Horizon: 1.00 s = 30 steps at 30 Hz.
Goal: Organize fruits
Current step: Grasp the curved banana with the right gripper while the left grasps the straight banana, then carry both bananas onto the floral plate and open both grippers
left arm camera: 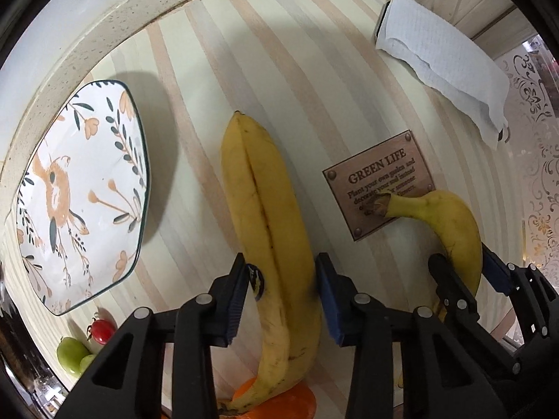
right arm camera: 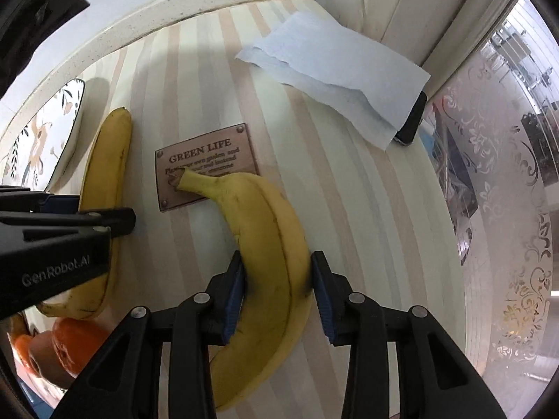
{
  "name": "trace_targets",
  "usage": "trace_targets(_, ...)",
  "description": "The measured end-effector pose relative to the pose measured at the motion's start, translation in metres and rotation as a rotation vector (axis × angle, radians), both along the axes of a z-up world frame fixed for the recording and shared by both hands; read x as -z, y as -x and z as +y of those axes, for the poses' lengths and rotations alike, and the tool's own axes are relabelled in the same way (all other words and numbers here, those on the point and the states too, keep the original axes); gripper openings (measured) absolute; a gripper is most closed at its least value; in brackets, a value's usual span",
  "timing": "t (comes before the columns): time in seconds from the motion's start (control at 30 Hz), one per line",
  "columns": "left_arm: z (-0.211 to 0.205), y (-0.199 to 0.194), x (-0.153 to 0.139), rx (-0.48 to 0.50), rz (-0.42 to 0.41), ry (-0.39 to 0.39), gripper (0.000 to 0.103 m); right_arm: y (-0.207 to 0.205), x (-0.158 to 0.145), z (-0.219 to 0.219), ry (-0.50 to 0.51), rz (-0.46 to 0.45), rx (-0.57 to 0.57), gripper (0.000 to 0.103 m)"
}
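Note:
Two yellow bananas lie side by side on the striped tabletop. My left gripper (left arm camera: 283, 269) points down over the larger banana (left arm camera: 258, 181), and its blue pads press on both sides of the fruit's lower half. My right gripper (right arm camera: 277, 265) is shut on the curved banana (right arm camera: 258, 216), whose stem rests on a brown plaque (right arm camera: 206, 150). The left wrist view shows the right gripper's fingers (left arm camera: 450, 279) astride that curved banana (left arm camera: 450, 216). The right wrist view shows the larger banana (right arm camera: 108, 160) at the left, under the left gripper's black fingers (right arm camera: 115, 218).
A floral plate (left arm camera: 80, 192) lies left of the bananas, by the pale wall ledge. A cherry tomato (left arm camera: 102, 330) and green grapes (left arm camera: 71, 354) sit below it. Oranges (right arm camera: 70, 342) lie near the bananas' lower ends. A paper towel (right arm camera: 335, 73) covers a phone (right arm camera: 410, 122) at the far right.

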<state>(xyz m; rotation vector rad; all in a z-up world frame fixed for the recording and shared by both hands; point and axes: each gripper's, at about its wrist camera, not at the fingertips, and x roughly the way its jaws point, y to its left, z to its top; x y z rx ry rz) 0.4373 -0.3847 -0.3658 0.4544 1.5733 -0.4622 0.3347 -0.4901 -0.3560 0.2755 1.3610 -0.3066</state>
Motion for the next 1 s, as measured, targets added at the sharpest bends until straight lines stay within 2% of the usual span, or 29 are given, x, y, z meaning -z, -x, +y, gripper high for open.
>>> trace_targets(0.13, 0.012, 0.007, -0.014, -0.005, -0.012, 0.028, 0.034, 0.004, -0.003, -0.011, -0.063, -0.012, 0.035, 0.039)
trace_targets(0.4, 0.020, -0.001, -0.046, -0.027, -0.027, 0.083, 0.032, -0.005, -0.031, -0.025, -0.142, -0.078, 0.055, 0.039)
trace_targets(0.57, 0.035, -0.012, -0.081, -0.080, -0.034, 0.155, 0.031, -0.014, -0.048, -0.031, -0.211, -0.105, 0.058, 0.039)
trace_targets(0.83, 0.085, -0.023, -0.138, -0.179, -0.054, 0.274, 0.031, -0.033, -0.084, -0.018, -0.312, -0.157, 0.027, 0.039)
trace_targets(1.0, 0.136, -0.035, -0.153, -0.293, -0.029, 0.333, 0.031, -0.058, -0.098, 0.007, -0.366, -0.170, -0.016, 0.039)
